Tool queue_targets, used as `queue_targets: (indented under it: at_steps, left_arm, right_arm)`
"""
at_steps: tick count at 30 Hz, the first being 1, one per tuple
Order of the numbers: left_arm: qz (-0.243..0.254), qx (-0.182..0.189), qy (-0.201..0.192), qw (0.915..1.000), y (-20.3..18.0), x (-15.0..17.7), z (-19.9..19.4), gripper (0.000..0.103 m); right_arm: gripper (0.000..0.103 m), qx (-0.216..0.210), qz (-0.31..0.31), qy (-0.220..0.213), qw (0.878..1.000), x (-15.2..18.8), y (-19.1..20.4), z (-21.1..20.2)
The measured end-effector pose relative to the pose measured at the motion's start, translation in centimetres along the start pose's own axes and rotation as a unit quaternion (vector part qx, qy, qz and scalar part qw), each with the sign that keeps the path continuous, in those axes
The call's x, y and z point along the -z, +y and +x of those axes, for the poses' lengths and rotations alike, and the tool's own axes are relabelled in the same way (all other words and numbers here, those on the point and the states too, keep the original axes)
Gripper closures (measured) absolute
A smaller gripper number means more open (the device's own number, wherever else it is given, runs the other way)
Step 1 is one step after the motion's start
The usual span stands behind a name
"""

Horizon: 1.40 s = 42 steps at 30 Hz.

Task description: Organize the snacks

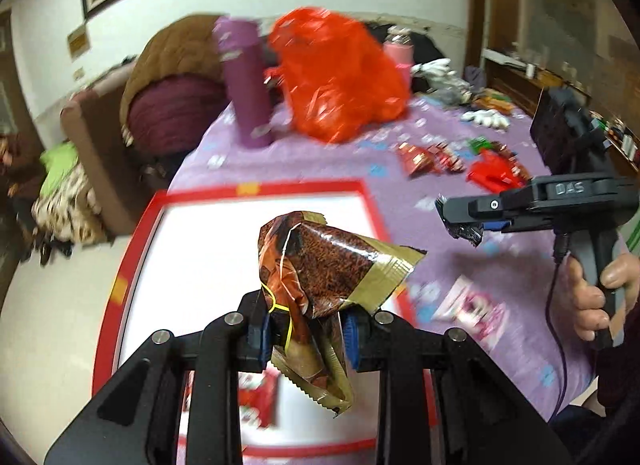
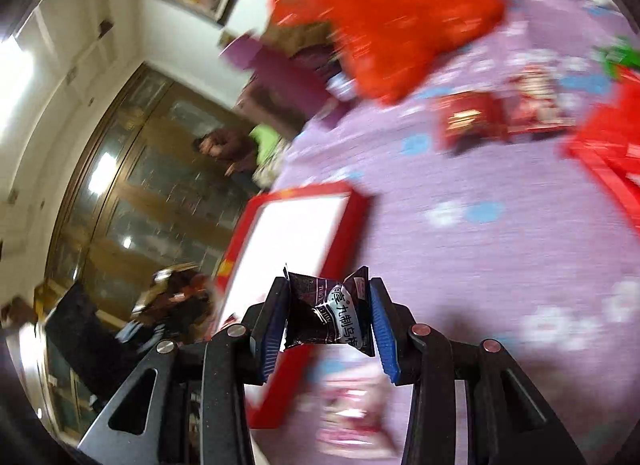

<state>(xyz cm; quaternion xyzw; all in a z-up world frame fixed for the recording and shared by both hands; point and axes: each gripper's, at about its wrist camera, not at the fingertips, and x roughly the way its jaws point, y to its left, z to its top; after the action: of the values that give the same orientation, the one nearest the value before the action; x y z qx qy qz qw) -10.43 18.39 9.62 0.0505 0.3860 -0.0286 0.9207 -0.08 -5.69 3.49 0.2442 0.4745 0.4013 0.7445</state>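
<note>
My left gripper (image 1: 306,335) is shut on a crumpled brown and gold snack packet (image 1: 320,265) tied with a yellow rubber band, held above the red-rimmed white tray (image 1: 132,265). In the left wrist view my right gripper (image 1: 460,225) hangs to the right of the tray, a hand on its handle, with a dark wrapper in its tips. The right wrist view shows that gripper (image 2: 330,313) shut on a small black plum candy packet (image 2: 328,315) over the purple tablecloth, beside the tray (image 2: 352,201). Red snack packets (image 1: 436,157) lie loose further back on the cloth.
A purple flask (image 1: 246,81) and a big red plastic bag (image 1: 340,73) stand at the table's far side. A pink and white packet (image 1: 472,305) lies on the cloth near the tray's right rim. A sofa with cushions (image 1: 168,105) is beyond the table on the left.
</note>
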Motion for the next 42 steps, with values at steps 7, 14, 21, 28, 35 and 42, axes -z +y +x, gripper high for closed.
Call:
queue_targets:
  at_steps: [7, 14, 21, 28, 35, 42]
  left_arm:
    - [-0.026, -0.048, 0.026, 0.9982, 2.2, 2.0, 0.8, 0.077]
    - [-0.029, -0.094, 0.012, 0.9951, 3.0, 1.8, 0.4, 0.053]
    - [0.000, -0.091, -0.024, 0.9955, 0.9, 0.9, -0.8, 0.035]
    - [0.093, -0.039, -0.020, 0.9947, -5.3, 0.8, -0.1, 0.031]
    - [0.137, 0.004, -0.003, 0.9905, -9.3, 0.6, 0.5, 0.031]
    - [0.130, 0.060, 0.036, 0.9890, -10.9, 1.1, 1.1, 0.031]
  right_arm:
    - [0.059, -0.008, -0.050, 0.057, 0.997, 1.8, 5.2, 6.6]
    - [0.052, -0.046, -0.040, 0.030, 0.998, 1.7, 5.3, 5.8]
    - [0.052, -0.051, -0.008, -0.021, 0.998, 0.1, 2.0, 1.6]
    - [0.049, 0.001, 0.039, -0.105, 0.994, -1.2, -3.4, -5.2]
    - [0.044, 0.083, 0.093, -0.179, 0.976, -2.1, -9.5, -12.3]
    - [0.042, 0.181, 0.121, -0.166, 0.962, -4.0, -14.2, -12.3]
